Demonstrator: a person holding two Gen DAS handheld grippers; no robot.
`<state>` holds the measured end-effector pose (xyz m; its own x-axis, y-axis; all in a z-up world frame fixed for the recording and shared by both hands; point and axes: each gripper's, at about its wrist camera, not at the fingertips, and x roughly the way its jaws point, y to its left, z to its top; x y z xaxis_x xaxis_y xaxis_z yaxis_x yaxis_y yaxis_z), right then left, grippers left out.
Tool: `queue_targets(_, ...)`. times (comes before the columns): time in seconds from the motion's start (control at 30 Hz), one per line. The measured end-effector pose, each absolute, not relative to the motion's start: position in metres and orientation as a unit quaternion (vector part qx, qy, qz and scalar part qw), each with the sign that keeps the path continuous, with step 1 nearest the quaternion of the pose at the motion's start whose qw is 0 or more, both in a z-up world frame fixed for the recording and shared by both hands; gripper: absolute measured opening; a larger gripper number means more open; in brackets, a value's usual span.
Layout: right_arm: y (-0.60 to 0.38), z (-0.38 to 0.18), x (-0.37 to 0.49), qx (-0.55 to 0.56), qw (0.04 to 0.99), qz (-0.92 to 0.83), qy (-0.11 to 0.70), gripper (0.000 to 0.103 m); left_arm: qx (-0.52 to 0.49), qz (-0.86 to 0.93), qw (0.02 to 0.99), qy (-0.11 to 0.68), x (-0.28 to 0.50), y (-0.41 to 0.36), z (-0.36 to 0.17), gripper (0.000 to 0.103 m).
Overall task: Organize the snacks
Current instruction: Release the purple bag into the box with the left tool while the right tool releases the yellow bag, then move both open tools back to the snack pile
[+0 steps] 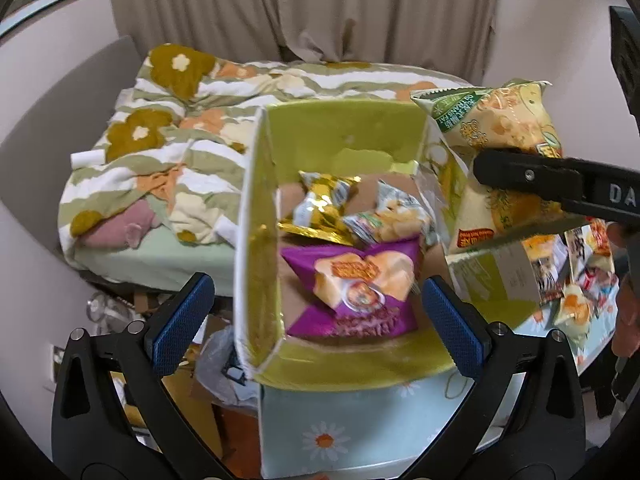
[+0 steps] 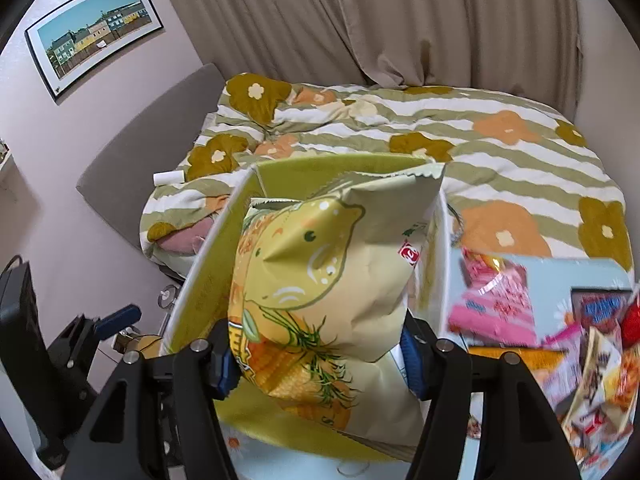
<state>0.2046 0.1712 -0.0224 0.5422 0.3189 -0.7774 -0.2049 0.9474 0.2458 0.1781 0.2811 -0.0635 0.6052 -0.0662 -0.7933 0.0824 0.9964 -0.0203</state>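
A box [image 1: 344, 136] with a lime-green inside stands at the table's edge. In it lie a purple snack bag [image 1: 356, 284], a gold packet [image 1: 320, 208] and a silver packet [image 1: 384, 216]. My left gripper [image 1: 320, 320] hangs over the box's near side, open and holding nothing. My right gripper [image 2: 320, 360] is shut on a large pale yellow-green chip bag [image 2: 320, 288]. That chip bag [image 1: 504, 128] hovers by the box's right wall in the left wrist view, with a right finger [image 1: 528, 176] across it. The box [image 2: 208, 280] sits behind the bag.
Several loose snack packets [image 2: 560, 340] lie on the light-blue daisy tablecloth [image 1: 360, 420] to the right. A bed with a flowered duvet [image 2: 440, 140] fills the background under beige curtains. Clutter lies on the floor [image 1: 208, 360] left of the table.
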Motion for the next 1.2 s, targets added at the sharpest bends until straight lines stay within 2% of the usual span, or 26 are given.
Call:
queue_targets(0.27,0.18,-0.039,0.239,0.059,0.86,0.168,0.478,0.059,-0.004,-0.028,0.895,0.446,0.203,0.284,-0.066,0.103)
queue_targets(0.33,0.177,-0.042,0.24,0.061,0.858,0.171,0.481,0.062,-0.003,-0.031,0.893,0.449,0.207,0.283,-0.068,0.103)
queue_targets(0.4,0.173,-0.046,0.239,0.068,0.86,0.168,0.477,0.081,-0.001,-0.033,0.891,0.453,0.208,0.283,-0.069,0.103)
queue_targets(0.43,0.171,-0.047,0.237,0.071,0.861,0.17,0.473,0.098,-0.001,-0.035,0.89,0.456,0.208,0.283,-0.07,0.103)
queue_targets(0.47,0.168,-0.046,0.234,0.075,0.867,0.169,0.464,0.103,0.0,-0.037,0.889,0.457,0.208,0.283,-0.07,0.103)
queue_targets(0.77,0.155,-0.041,0.22,0.084,0.879,0.155,0.443,0.103,-0.011,-0.03,0.887,0.46,0.199,0.29,-0.071,0.103)
queue_targets(1.2,0.153,-0.002,0.177,0.079,0.902,0.147,0.397,0.103,-0.004,-0.042,0.906,0.422,0.173,0.29,-0.033,0.103)
